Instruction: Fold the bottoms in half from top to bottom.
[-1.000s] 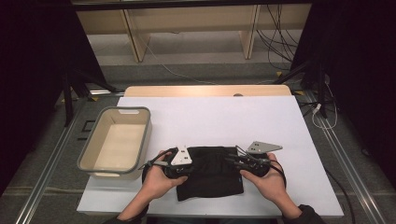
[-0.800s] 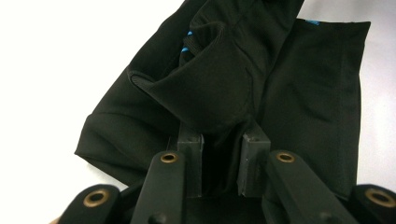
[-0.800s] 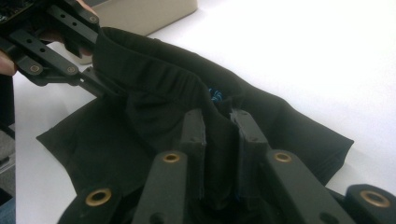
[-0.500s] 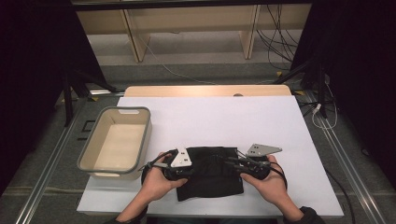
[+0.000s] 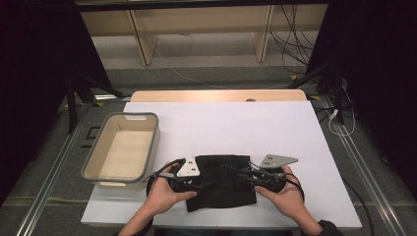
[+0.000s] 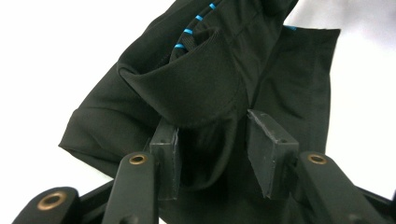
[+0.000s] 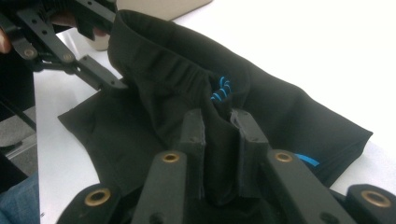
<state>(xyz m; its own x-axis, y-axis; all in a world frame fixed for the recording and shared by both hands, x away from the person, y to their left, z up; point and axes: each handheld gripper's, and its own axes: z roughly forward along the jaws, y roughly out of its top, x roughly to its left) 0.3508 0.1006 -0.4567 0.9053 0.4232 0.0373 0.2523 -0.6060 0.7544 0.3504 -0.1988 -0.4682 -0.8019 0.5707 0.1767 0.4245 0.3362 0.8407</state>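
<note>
Holding a fold of the black garment (image 7: 261, 116) between the pads of my right gripper (image 7: 218, 140), I have its jaws drawn narrow with the cloth pinched tight between them. My left gripper (image 6: 217, 140) sits at the garment's other side; its jaws have just been opening, and they now stand partly apart, with a rolled edge of the cloth lying between the pads but loose, a gap showing beside the right-hand pad. A row of short blue stitches (image 6: 194, 25) runs along the garment near that raised edge, and they appear again just beyond my right gripper's pads.

From the high view, the black garment (image 5: 221, 179) lies on the white table (image 5: 236, 128) at its near edge, bunched into a rough rectangle, with my left hand (image 5: 164, 194) at its left side and my right hand (image 5: 282, 194) at its right side, both grippers pointing inward at it. A beige bin (image 5: 123, 150) stands just to the left of the garment, close to my left hand and apart from the cloth.
</note>
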